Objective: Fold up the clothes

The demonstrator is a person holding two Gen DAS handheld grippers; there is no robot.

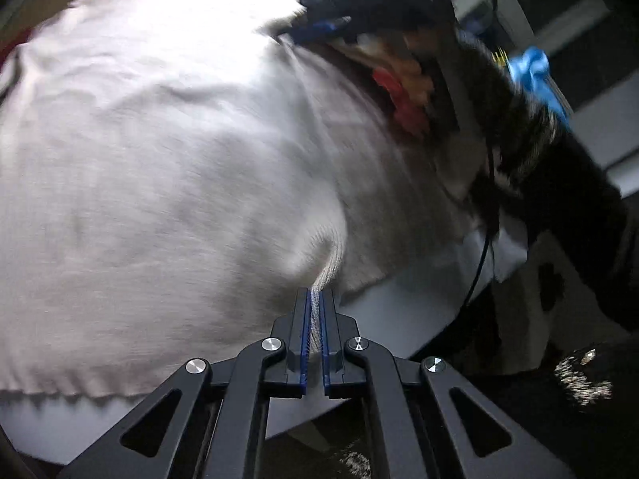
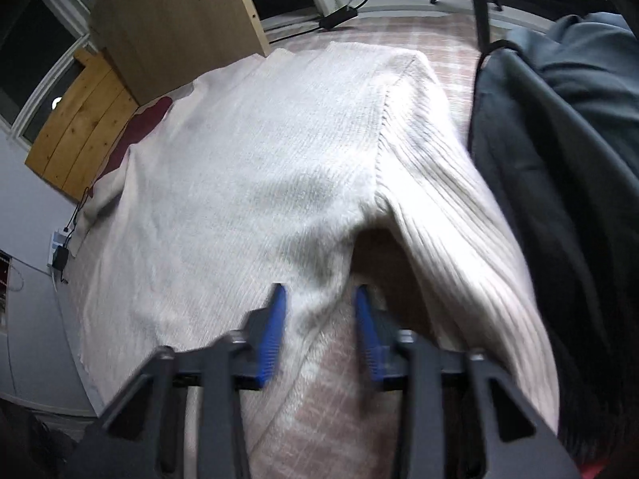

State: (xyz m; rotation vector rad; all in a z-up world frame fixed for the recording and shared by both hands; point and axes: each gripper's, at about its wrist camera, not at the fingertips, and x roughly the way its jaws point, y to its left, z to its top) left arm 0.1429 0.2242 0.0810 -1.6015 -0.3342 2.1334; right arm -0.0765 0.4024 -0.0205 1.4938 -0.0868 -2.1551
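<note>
A white ribbed sweater (image 1: 159,159) lies spread over the surface and fills most of the left wrist view. My left gripper (image 1: 316,293) is shut on a pinched fold at its near edge, with knit fabric showing between the blue pads. In the right wrist view the same sweater (image 2: 259,159) lies flat, and one sleeve (image 2: 459,239) drapes down to the right. My right gripper (image 2: 319,291) is blurred and low over the sweater's near edge. Its jaws stand apart with a strip of fabric between them, and the pads are not pressing on it.
A dark grey garment (image 2: 559,159) is heaped at the right. Wooden boards (image 2: 171,20) lean at the back left. A pale checked cover (image 2: 439,36) lies under the sweater. A dark-sleeved arm (image 1: 559,183) and a red patterned item (image 1: 399,95) are at the right of the left wrist view. The white table edge (image 1: 399,303) is near.
</note>
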